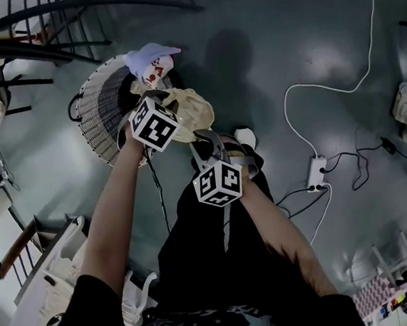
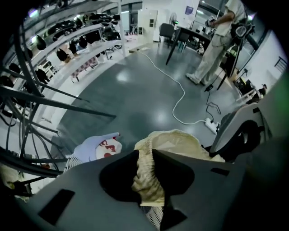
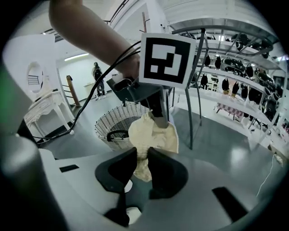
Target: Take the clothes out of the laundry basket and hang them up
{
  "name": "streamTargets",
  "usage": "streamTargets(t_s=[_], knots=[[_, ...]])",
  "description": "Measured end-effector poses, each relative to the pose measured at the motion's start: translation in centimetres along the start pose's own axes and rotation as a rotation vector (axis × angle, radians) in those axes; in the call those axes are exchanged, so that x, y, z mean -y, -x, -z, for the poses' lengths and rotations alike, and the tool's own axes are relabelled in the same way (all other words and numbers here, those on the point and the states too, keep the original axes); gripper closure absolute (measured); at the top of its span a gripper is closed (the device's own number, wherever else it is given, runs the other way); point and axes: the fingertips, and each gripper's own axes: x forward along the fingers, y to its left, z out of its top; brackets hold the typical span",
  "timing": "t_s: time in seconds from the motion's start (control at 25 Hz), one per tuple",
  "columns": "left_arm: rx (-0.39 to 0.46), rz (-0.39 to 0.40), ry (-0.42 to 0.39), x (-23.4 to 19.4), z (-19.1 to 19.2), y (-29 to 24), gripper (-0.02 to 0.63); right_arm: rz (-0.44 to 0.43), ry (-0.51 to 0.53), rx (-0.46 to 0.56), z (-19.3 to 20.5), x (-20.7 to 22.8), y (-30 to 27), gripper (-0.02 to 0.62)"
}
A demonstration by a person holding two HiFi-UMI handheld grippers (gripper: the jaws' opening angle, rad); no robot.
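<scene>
The grey floor (image 1: 286, 52) spreads under everything, and a dark metal rack (image 1: 54, 8) stands at its upper left in the head view. Beside the rack, the white wicker laundry basket (image 1: 97, 116) sits upright. A cream garment (image 1: 194, 111) is held up in the air near the basket's rim, between both claws. The left claw (image 2: 144, 173) points down and is pinched nearly closed on a bunched edge of the cloth. The right claw (image 3: 142, 164) is clamped just as narrowly on another fold. A pale blue garment with red print (image 1: 152, 61) lies over the basket's far rim. A white power strip (image 1: 318, 173) rests on the floor, well apart from the basket.
</scene>
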Motion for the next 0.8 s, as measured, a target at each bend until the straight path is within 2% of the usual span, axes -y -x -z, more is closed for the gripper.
streamTargets(t_s=[0.2,0.48,0.8], knots=[[0.125,-0.049,0.097,-1.1,-0.8,5.4,0.526,0.029,0.071,0.026,-2.9,1.2,2.3,0.508],[0.294,-0.111,0.232,-2.2,-0.9,13.0,0.545,0.04,0.12,0.09,-7.8,1.3,5.8,0.505],[0.402,-0.138,0.366,-3.4,0.4,19.4,0.546,0.048,0.129,0.14,-11.7,2.5,10.1,0.489]])
